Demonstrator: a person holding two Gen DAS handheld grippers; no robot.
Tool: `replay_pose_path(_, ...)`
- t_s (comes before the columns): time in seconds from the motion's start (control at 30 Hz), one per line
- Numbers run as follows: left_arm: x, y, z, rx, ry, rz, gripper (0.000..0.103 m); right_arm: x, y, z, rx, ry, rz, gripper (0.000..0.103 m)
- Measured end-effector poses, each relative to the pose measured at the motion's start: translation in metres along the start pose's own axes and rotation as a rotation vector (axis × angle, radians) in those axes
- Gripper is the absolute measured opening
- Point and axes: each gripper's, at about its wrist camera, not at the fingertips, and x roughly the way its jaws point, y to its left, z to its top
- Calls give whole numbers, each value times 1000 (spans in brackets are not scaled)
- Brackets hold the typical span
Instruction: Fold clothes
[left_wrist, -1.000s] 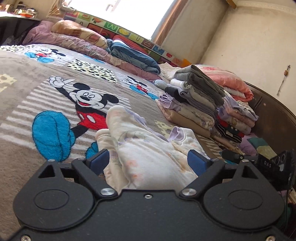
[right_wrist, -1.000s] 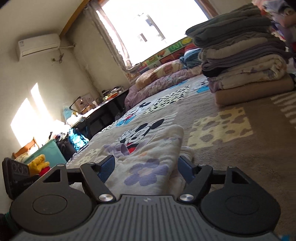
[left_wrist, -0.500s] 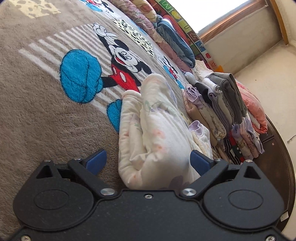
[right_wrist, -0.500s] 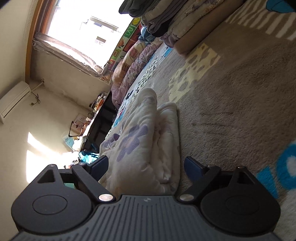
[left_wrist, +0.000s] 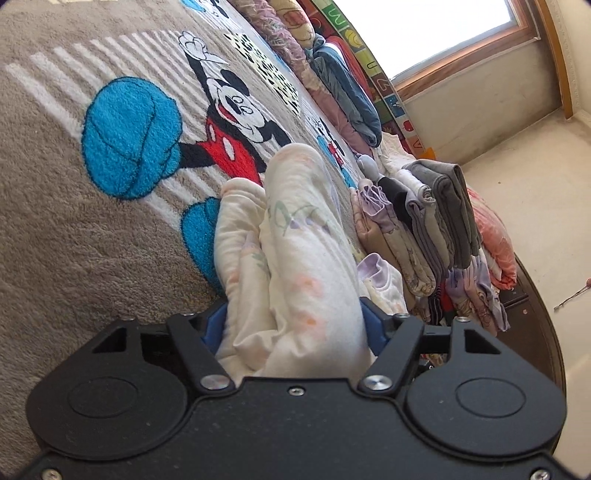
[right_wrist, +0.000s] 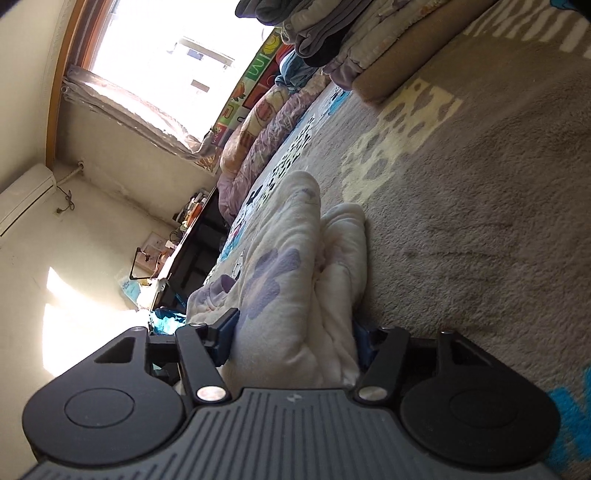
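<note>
Both the left gripper and right gripper are clamped on opposite ends of the folded cream floral garment — it lies on the Mickey Mouse blanket, near the stack of folded clothes.

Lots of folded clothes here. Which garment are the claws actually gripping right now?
The cream flannel garment with purple flower print, lying apart on the grey cartoon-mouse blanket. Both the left claw and right claw pinch it; the stacked folded clothes stand untouched.
</note>
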Motion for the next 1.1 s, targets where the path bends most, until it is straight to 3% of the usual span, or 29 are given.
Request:
replay_pose_path(0.27,-28,14,16,-106,-69,-120,59,5,29,11,-5,-59,113,54)
replay_pose_path(0.47,-61,31,44,-158,-205,-175,59,44,68,27,-57,-21,211,53)
replay_pose_path(0.7,-99,57,89,-151,-402,-163,59,132,108,37,-77,91,336,53)
replay_pose_path(0.87,-122,79,119,-169,-583,-121,59,220,149,33,-126,235,419,53)
replay_pose_path(1.0,-128,96,144,-157,-701,-26,59,287,183,25,-167,314,482,53)
replay_pose_path(1.1,-131,106,167,-157,-788,-14,59,331,199,21,-161,342,520,53)
